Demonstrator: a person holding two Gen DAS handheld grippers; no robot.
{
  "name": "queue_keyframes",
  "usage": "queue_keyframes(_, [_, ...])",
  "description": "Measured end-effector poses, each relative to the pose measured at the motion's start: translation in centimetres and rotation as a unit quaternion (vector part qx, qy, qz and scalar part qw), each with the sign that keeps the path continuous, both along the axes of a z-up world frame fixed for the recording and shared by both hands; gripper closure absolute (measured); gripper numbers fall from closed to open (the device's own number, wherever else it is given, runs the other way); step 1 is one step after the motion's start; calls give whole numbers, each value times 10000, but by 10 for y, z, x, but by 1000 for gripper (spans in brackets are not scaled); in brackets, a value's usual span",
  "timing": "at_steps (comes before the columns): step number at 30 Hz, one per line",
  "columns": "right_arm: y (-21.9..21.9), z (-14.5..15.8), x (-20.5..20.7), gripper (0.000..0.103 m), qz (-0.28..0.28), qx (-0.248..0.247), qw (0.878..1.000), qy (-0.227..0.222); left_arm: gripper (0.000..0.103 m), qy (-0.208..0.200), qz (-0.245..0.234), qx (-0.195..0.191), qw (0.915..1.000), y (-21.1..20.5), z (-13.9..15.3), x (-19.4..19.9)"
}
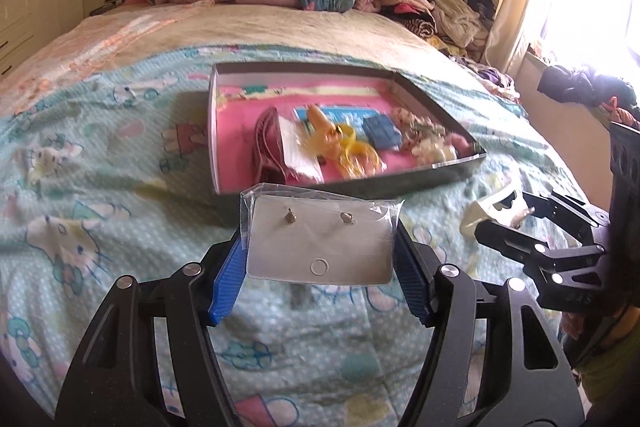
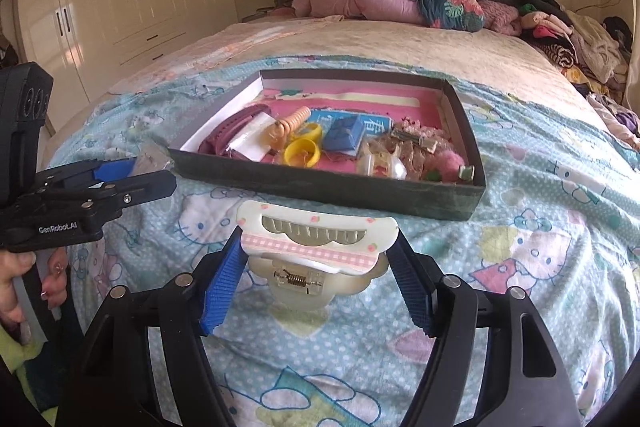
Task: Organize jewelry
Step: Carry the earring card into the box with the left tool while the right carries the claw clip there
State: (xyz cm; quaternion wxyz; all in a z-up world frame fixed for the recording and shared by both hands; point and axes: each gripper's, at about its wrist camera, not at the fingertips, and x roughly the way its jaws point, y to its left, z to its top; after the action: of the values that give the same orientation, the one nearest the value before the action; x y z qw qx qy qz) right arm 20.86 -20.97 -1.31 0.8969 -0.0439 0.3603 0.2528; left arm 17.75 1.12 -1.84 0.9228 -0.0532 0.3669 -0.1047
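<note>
The left gripper [image 1: 320, 251] has its two blue pads pressed against the short edges of one earring card [image 1: 318, 241] in a clear sleeve, jaws about half apart, the card lifted above the bedspread [image 1: 100, 187]; two small studs sit on the card. The right gripper [image 2: 318, 259] clamps one pale hair claw clip [image 2: 316, 243] with a pink checked band between its pads, also about half apart, held just above the bedspread near the box [image 2: 328, 187]. That one shallow dark box lies farther up the bed, holding two yellow rings [image 2: 302, 151], one blue packet [image 2: 344, 135], one maroon comb-like piece [image 2: 236, 131] at the left and a heap of pale clips [image 2: 400, 155] at the right, too tangled to count.
</note>
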Motion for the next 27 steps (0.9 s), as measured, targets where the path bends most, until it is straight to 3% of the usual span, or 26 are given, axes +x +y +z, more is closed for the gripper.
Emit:
queue_keyframes(9, [4, 18, 15, 35, -52, 0, 9998, -217, 46, -115, 14, 38, 9999, 5, 12, 20])
queue_keyframes(27, [2, 26, 72, 35, -307, -108, 9985, -441, 46, -198, 6, 160, 9997, -7, 17, 69])
